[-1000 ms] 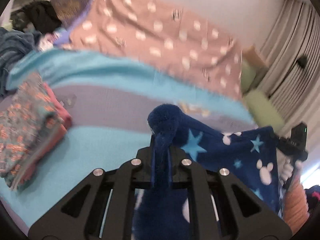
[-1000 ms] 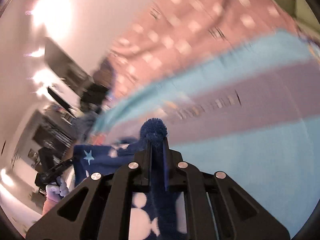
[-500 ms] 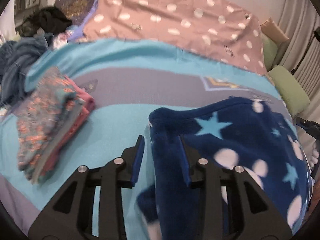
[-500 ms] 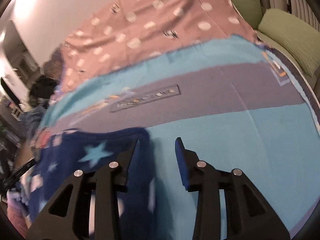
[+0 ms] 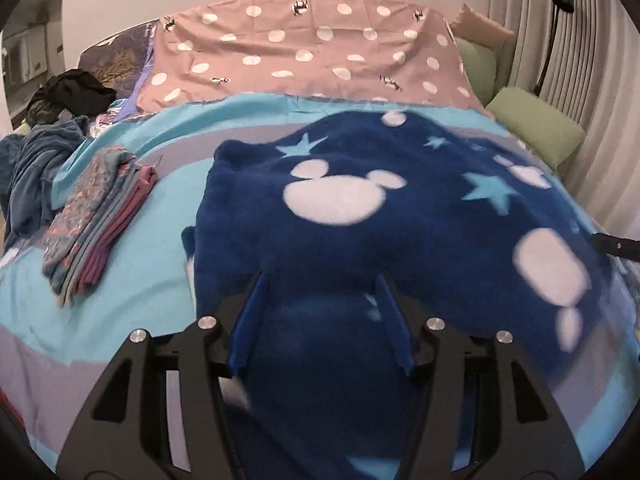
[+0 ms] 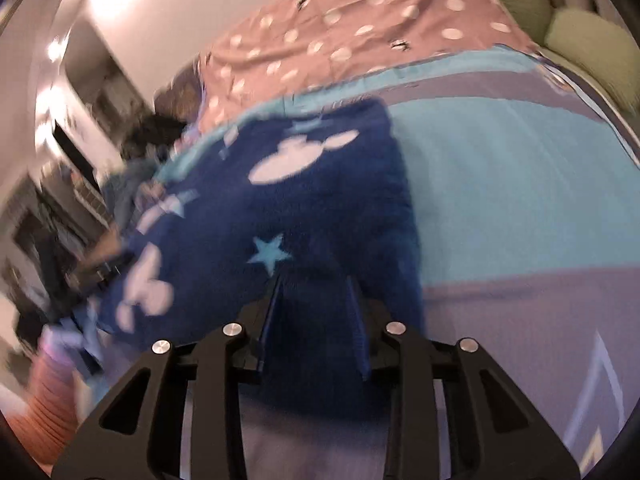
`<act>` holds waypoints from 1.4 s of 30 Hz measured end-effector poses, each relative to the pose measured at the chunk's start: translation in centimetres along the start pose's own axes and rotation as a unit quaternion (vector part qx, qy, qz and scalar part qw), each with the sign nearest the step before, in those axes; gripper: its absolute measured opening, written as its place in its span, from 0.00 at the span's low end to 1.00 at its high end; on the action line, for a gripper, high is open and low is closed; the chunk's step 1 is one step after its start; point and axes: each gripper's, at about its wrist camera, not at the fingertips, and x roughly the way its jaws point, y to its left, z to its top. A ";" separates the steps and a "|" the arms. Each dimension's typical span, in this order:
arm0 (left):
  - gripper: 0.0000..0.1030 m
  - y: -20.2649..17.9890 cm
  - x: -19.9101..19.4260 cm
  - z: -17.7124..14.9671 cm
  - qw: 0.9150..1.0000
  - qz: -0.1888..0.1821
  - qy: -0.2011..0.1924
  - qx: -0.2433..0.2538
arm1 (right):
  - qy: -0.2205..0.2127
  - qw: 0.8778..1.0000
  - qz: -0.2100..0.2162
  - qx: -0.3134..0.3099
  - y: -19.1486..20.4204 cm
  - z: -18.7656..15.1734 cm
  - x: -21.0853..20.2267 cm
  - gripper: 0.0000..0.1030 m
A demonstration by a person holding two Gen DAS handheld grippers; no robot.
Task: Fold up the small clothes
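Fleece, navy blue with white mouse-head shapes and pale blue stars, lies spread on the bed: this fleece garment (image 5: 360,216) fills the space ahead of and between both pairs of jaws. The left gripper (image 5: 322,316) has its jaws parted about halfway and opening; fleece lies under the gap between them, but the blue pads (image 5: 248,320) do not press on it. To the left of these jaws, well apart from the garment, sits a stack of folded clothes (image 5: 96,216) in patterned teal and pink. Farther left and beyond it lies a heap of dark blue clothing (image 5: 32,176). Ahead of the jaws, past the garment's far edge, a pink polka-dot cover (image 5: 304,52) drapes the head of the bed, and green cushions (image 5: 536,128) sit to the right.

The right gripper (image 6: 316,308) has its jaws narrower and closing slightly, with dark fleece in the gap; the picture is blurred, and no pad visibly clamps the cloth. The garment's right edge runs ahead just right of these jaws, and beyond it is the bare turquoise and grey striped bedspread (image 6: 520,200).
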 end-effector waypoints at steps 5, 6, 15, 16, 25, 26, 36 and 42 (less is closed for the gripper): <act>0.56 -1.2 -4.0 -1.3 1.000 -0.001 -0.011 0.003 | 0.000 0.999 -0.014 0.043 -3.5 -1.5 -3.4 0.35; 0.56 -1.2 -4.5 -1.5 1.000 -0.008 -0.011 -0.004 | 0.002 0.998 -0.014 0.056 -4.3 -2.0 -3.7 0.35; 0.57 -8.9 -3.9 3.7 0.994 -0.102 0.005 0.036 | 0.032 0.998 0.048 0.041 -4.8 -3.5 -2.7 0.41; 0.56 -10.5 -3.3 4.7 0.992 -0.116 0.010 0.046 | 0.037 0.997 0.051 0.035 -4.7 -3.5 -2.4 0.42; 0.14 -23.6 6.7 11.8 0.973 -0.163 0.092 0.137 | 0.088 0.988 0.117 0.049 -6.7 -2.4 0.0 0.42; 0.14 -24.6 8.2 12.1 0.971 -0.158 0.107 0.148 | 0.083 0.990 0.111 0.037 -6.7 -1.9 -0.2 0.42; 0.14 -27.0 17.5 11.2 0.958 -0.150 0.182 0.163 | 0.102 0.979 0.173 0.012 -7.3 -0.9 2.4 0.42; 0.14 -25.8 16.6 11.1 0.960 -0.163 0.176 0.144 | 0.074 0.972 0.222 0.000 -7.0 -0.7 0.8 0.41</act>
